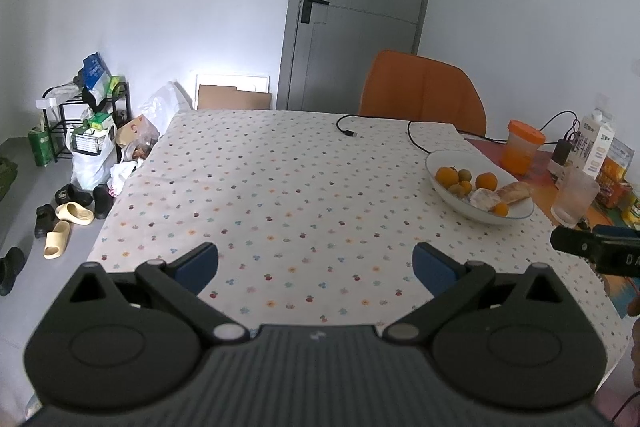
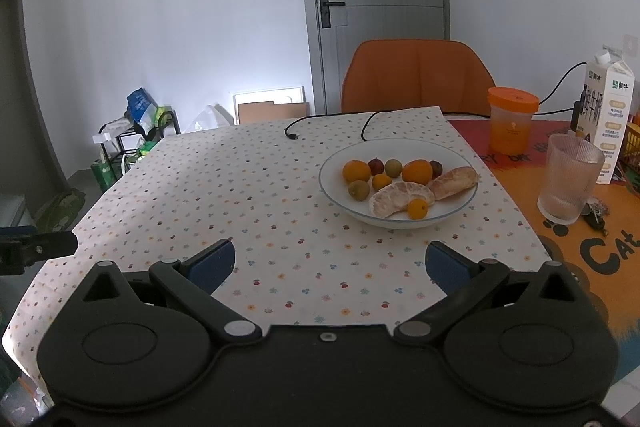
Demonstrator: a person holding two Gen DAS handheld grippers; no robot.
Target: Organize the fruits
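Note:
A white plate (image 2: 452, 155) stands on the patterned tablecloth, holding small oranges (image 2: 356, 171), several small green and dark red fruits (image 2: 393, 167) and two peeled citrus pieces (image 2: 394, 195). It also shows at the right of the left wrist view (image 1: 434, 159). My right gripper (image 2: 330, 263) is open and empty, above the cloth just in front of the plate. My left gripper (image 1: 316, 263) is open and empty, above the cloth to the left of the plate. The right gripper's tip shows at the right edge of the left wrist view (image 1: 592, 247).
Right of the plate stand a ribbed glass (image 2: 570, 183), an orange-lidded jar (image 2: 512, 121) and a milk carton (image 2: 608, 115) on an orange mat. A black cable (image 2: 332, 123) lies behind the plate. An orange chair (image 2: 416, 77) stands at the far edge.

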